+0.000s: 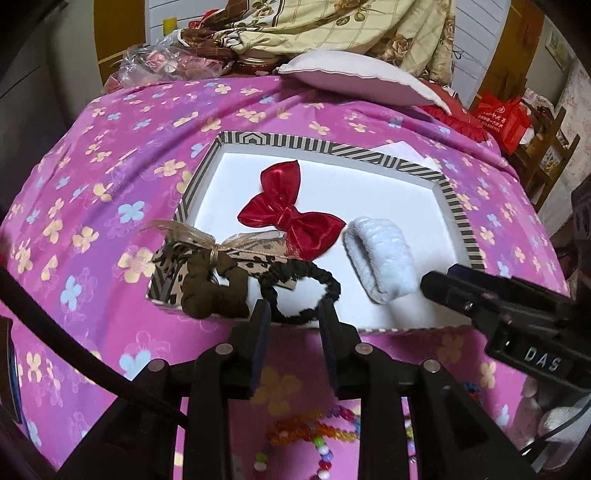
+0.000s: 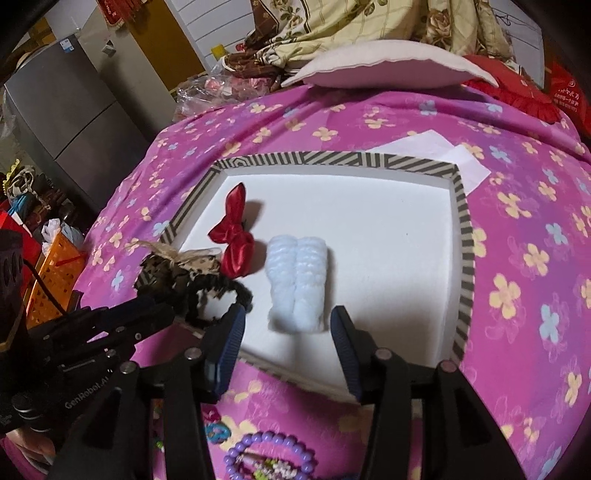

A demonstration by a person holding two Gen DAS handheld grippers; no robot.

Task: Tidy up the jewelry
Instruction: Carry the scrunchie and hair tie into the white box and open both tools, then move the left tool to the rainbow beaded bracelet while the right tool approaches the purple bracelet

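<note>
A striped-rim box (image 1: 332, 147) (image 2: 463, 236) with a white floor lies on the pink flowered bedspread. Inside it are a red satin bow (image 1: 291, 210) (image 2: 236, 236), a fluffy white scrunchie (image 1: 380, 251) (image 2: 297, 280), a black scrunchie (image 1: 299, 291) (image 2: 221, 288) and, over the near left corner, a leopard-print bow with a brown scrunchie (image 1: 214, 284) (image 2: 166, 266). My left gripper (image 1: 293, 314) is open just in front of the black scrunchie, holding nothing. My right gripper (image 2: 288, 325) is open in front of the white scrunchie, not touching it.
Bead bracelets lie on the bedspread near me: colourful ones (image 1: 314, 432) and a purple one (image 2: 269, 458). A white pillow (image 1: 354, 74) and a heaped floral quilt (image 1: 332, 26) sit at the far end. White paper (image 2: 461, 155) lies behind the box. A fridge (image 2: 74, 110) stands left.
</note>
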